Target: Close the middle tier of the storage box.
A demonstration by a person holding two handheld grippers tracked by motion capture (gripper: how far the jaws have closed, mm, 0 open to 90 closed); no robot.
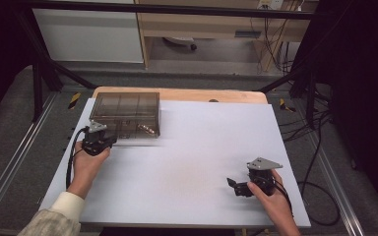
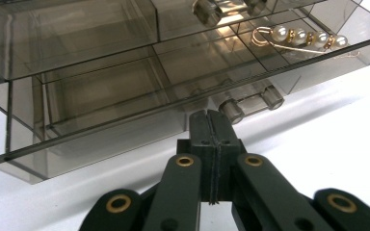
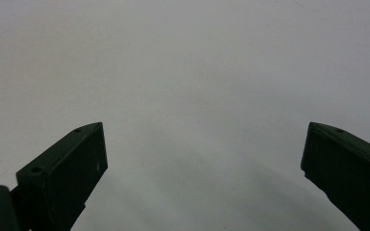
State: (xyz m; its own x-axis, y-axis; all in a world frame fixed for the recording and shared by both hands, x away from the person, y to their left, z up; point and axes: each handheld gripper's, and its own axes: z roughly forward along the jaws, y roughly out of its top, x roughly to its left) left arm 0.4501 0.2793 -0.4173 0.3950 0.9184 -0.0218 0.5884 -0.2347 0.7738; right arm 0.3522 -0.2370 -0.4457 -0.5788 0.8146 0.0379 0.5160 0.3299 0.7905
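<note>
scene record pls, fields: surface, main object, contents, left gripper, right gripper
surface: white sheet over a wooden table
main object: smoky clear compartment box, far left of the sheet
contents: pearl pin with gold wire, in a right-hand compartment as the left gripper view shows it
left gripper: jaws shut, tips at the box's front edge beside a small clear handle; contact unclear
right gripper: jaws open, nothing between them, low over the bare sheet, near right
</note>
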